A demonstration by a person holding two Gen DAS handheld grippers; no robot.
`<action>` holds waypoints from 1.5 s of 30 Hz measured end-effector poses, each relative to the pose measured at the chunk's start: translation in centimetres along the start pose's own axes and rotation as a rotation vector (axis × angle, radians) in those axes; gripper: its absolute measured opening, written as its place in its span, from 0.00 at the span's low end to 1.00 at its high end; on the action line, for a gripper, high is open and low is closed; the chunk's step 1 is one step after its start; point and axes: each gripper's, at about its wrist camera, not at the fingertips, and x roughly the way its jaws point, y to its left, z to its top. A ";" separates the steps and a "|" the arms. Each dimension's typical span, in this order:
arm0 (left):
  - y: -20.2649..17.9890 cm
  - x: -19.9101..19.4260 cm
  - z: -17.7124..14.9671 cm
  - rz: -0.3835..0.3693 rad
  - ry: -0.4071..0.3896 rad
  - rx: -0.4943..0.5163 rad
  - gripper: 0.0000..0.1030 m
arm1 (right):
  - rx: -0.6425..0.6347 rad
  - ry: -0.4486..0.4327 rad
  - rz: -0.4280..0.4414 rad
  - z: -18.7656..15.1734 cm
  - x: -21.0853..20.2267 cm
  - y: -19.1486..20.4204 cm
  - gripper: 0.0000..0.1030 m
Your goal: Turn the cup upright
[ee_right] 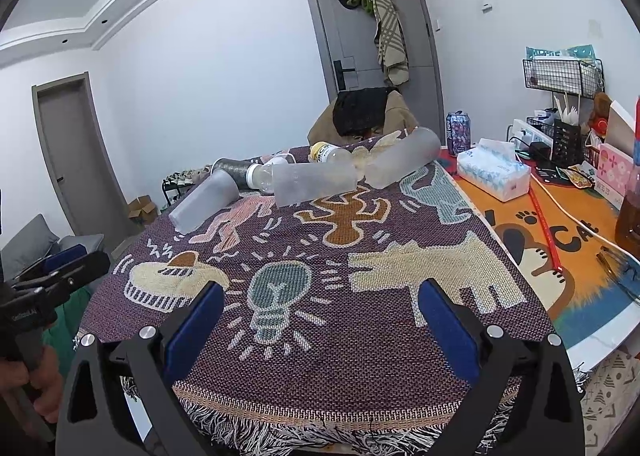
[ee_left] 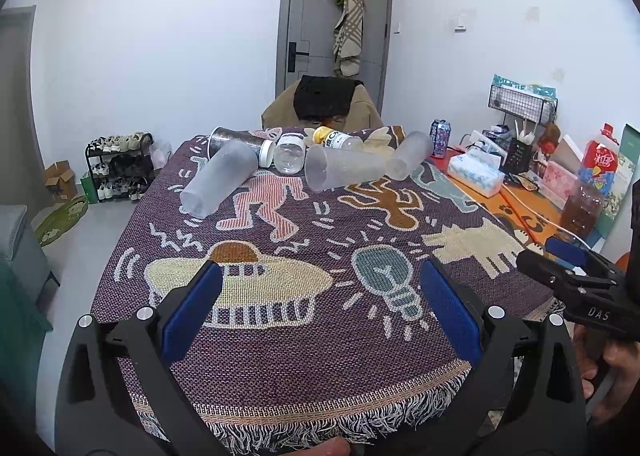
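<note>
The left tool (ee_left: 320,296) hovers above the near edge of the surface (ee_left: 304,368), its blue pads (ee_left: 192,308) spread wide with nothing between them. The right tool (ee_right: 320,316) sits beside it over the same near edge, likewise spread wide and empty. Both are well apart from the task items. The surface carries a woven patterned blanket (ee_right: 340,356) whose fringe hangs over the near edge. At the far edge three frosted cups lie on their sides: the left cup (ee_left: 218,184) toward the far left corner, the middle cup (ee_left: 344,172) near the centre of the far edge, and the right cup (ee_left: 410,154) toward the far right corner. Behind them, touching or just beside them, lie a clear jar (ee_left: 289,157), a yellow-capped bottle (ee_left: 336,138) and a dark glittered tumbler (ee_left: 236,138). Assessment of hazards: the cups are round and unrestrained, so a glancing contact is likely to roll one into the neighbouring items or off the far edge. The frosted walls appear thin; excessive closing force may deform a cup and cause it to slip out during rotation. The middle cup and right cup lie close together, so an approach with wide-spread pads risks displacing the wrong one. The coarse weave and fringe of the blanket may snag a pad on a low approach. To the right of the blanket, a tissue box (ee_right: 494,174) and a white cable (ee_right: 576,222) limit clearance for a swing of the right tool.
</note>
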 end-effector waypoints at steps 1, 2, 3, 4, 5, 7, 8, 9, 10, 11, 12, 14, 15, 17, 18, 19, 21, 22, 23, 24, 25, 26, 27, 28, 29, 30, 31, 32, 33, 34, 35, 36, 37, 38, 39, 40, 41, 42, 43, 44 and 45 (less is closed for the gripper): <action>0.0 0.1 0.0 0.002 0.005 0.003 0.95 | 0.001 0.001 0.000 0.0 0.0 0.0 0.93; -0.1 0.2 0.0 0.006 0.012 0.007 0.95 | 0.000 0.002 -0.001 0.0 0.1 0.0 0.93; -0.1 0.3 0.1 0.009 0.015 0.010 0.95 | 0.000 0.003 0.000 0.0 0.1 0.0 0.93; -0.1 0.4 0.1 0.013 0.019 0.014 0.95 | 0.001 0.003 0.002 0.2 0.2 0.0 0.93; -0.2 0.5 0.3 0.016 0.022 0.017 0.95 | 0.002 0.004 0.003 0.2 0.3 0.0 0.93; -0.2 0.9 0.6 0.021 0.029 0.021 0.95 | 0.008 0.006 0.004 0.4 0.5 -0.3 0.93; -0.2 1.1 0.8 0.024 0.033 0.023 0.95 | 0.013 0.007 0.003 0.5 0.6 -0.5 0.93; -0.3 1.4 1.1 0.026 0.036 0.025 0.95 | 0.020 0.009 0.003 0.6 0.8 -0.7 0.93; -0.3 1.6 1.3 0.027 0.038 0.027 0.95 | 0.030 0.012 0.003 0.8 1.0 -1.1 0.93; -0.4 1.8 1.5 0.029 0.040 0.029 0.95 | 0.035 0.014 0.002 0.9 1.1 -1.3 0.93; -0.6 2.2 1.9 0.030 0.044 0.031 0.95 | 0.042 0.017 0.000 1.0 1.3 -1.7 0.93; -1.0 2.8 2.4 0.032 0.050 0.042 0.95 | 0.053 0.019 -0.001 1.3 1.6 -2.3 0.93; -1.3 3.2 2.8 0.034 0.052 0.052 0.95 | 0.060 0.020 -0.001 1.4 1.8 -2.6 0.93; -2.0 3.9 3.4 0.035 0.057 0.067 0.95 | 0.076 0.020 -0.003 1.7 2.2 -3.5 0.93; -2.4 4.5 3.9 0.032 0.061 0.078 0.95 | 0.082 0.020 -0.003 1.9 2.3 -3.8 0.93; -2.8 4.9 4.1 0.031 0.065 0.087 0.95 | 0.090 0.019 -0.004 2.0 2.5 -4.3 0.93; -3.6 6.0 4.7 0.031 0.077 0.112 0.95 | 0.106 0.021 -0.009 2.2 2.9 -5.2 0.93; -4.1 6.6 5.1 0.028 0.084 0.125 0.95 | 0.116 0.022 -0.013 2.4 3.2 -5.8 0.93; -4.5 7.3 5.5 0.025 0.091 0.136 0.95 | 0.124 0.023 -0.017 2.5 3.5 -6.3 0.93; -4.9 8.1 5.9 0.020 0.100 0.145 0.95 | 0.134 0.025 -0.022 2.7 3.9 -6.9 0.93; -5.1 8.6 6.1 0.015 0.106 0.151 0.95 | 0.145 0.029 -0.026 2.8 4.3 -7.4 0.93; -5.4 9.2 6.5 0.009 0.113 0.159 0.95 | 0.157 0.031 -0.031 2.9 4.6 -8.0 0.93; -5.8 9.8 6.8 0.002 0.120 0.168 0.95 | 0.167 0.033 -0.035 3.0 4.9 -8.3 0.93; -6.3 10.6 7.2 -0.007 0.126 0.181 0.95 | 0.183 0.035 -0.042 3.1 5.3 -9.1 0.93; -6.7 11.1 7.5 -0.013 0.130 0.191 0.95 | 0.195 0.036 -0.048 3.3 5.6 -9.6 0.93; -7.2 11.8 7.9 -0.020 0.134 0.204 0.95 | 0.211 0.035 -0.054 3.4 6.0 -10.2 0.93; -7.5 12.4 8.2 -0.024 0.139 0.213 0.95 | 0.220 0.035 -0.056 3.6 6.2 -10.6 0.93; -8.0 13.0 8.6 -0.033 0.145 0.226 0.95 | 0.232 0.033 -0.060 3.8 6.6 -11.2 0.93; -8.4 13.7 9.0 -0.044 0.150 0.238 0.95 | 0.241 0.031 -0.063 3.9 6.9 -11.6 0.93; -8.6 14.1 9.2 -0.052 0.153 0.245 0.95 | 0.247 0.030 -0.066 4.1 7.1 -11.9 0.93; -9.0 14.7 9.6 -0.061 0.156 0.257 0.95 | 0.256 0.029 -0.069 4.3 7.5 -12.4 0.93; -9.4 15.3 9.9 -0.067 0.159 0.271 0.95 | 0.266 0.030 -0.072 4.4 7.9 -12.9 0.93; -9.8 15.8 10.2 -0.074 0.163 0.283 0.95 | 0.271 0.031 -0.073 4.6 8.1 -13.1 0.93; -10.0 16.3 10.5 -0.081 0.166 0.291 0.95 | 0.276 0.032 -0.075 4.7 8.4 -13.4 0.93; -10.5 17.1 10.9 -0.091 0.171 0.301 0.95 | 0.281 0.031 -0.077 4.9 8.7 -13.7 0.93; -10.7 17.6 11.1 -0.094 0.175 0.308 0.95 | 0.287 0.030 -0.080 5.0 8.9 -14.0 0.93; -11.1 18.4 11.5 -0.102 0.184 0.320 0.95 | 0.294 0.029 -0.083 5.2 9.1 -14.2 0.93; -11.5 19.0 11.8 -0.110 0.192 0.329 0.95 | 0.304 0.026 -0.089 5.4 9.3 -14.6 0.93; -11.8 19.5 12.1 -0.118 0.197 0.336 0.95 | 0.312 0.025 -0.094 5.6 9.4 -14.8 0.93; -12.1 20.1 12.4 -0.126 0.201 0.346 0.95 | 0.319 0.024 -0.101 5.8 9.6 -15.2 0.93; -12.6 20.7 12.8 -0.132 0.203 0.360 0.95 | 0.326 0.023 -0.106 6.0 9.8 -15.6 0.93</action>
